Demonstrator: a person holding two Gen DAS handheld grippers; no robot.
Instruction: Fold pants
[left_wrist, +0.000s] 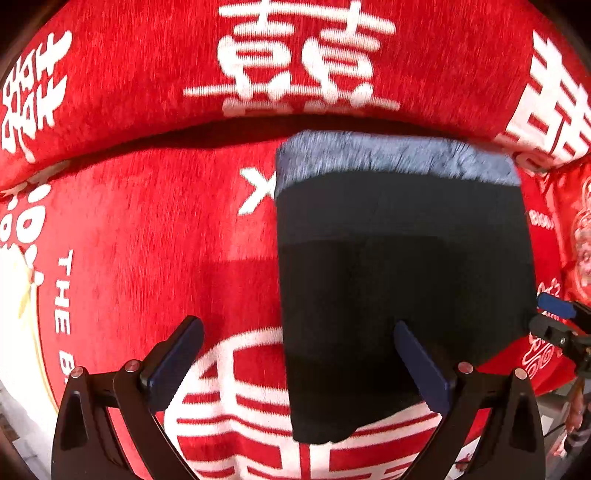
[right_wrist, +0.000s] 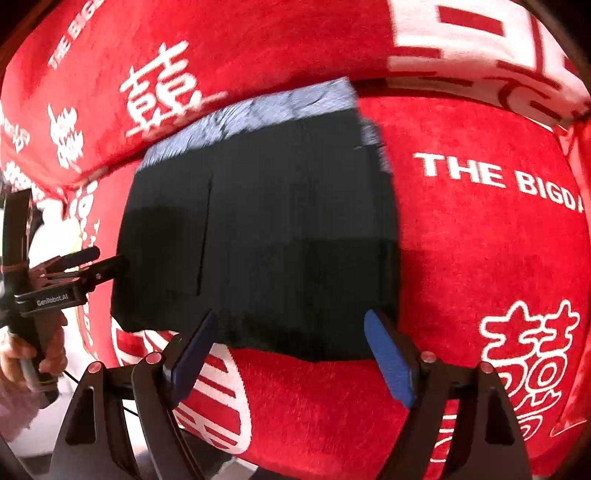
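Observation:
The pants (left_wrist: 399, 266) lie folded into a dark navy rectangle with a lighter blue-grey band along the far edge, on a red seat cushion. They also show in the right wrist view (right_wrist: 266, 229). My left gripper (left_wrist: 299, 354) is open and empty, just short of the pants' near left corner. My right gripper (right_wrist: 291, 350) is open and empty, at the near edge of the pants. The left gripper also shows in the right wrist view (right_wrist: 107, 262) by the pants' left edge. The right gripper's blue tip shows in the left wrist view (left_wrist: 554, 306).
The red cover with white characters and lettering spans the seat (left_wrist: 147, 240) and the back cushion (left_wrist: 129, 74). It also shows in the right wrist view (right_wrist: 480, 240). A hand (right_wrist: 26, 354) holds the left gripper's handle.

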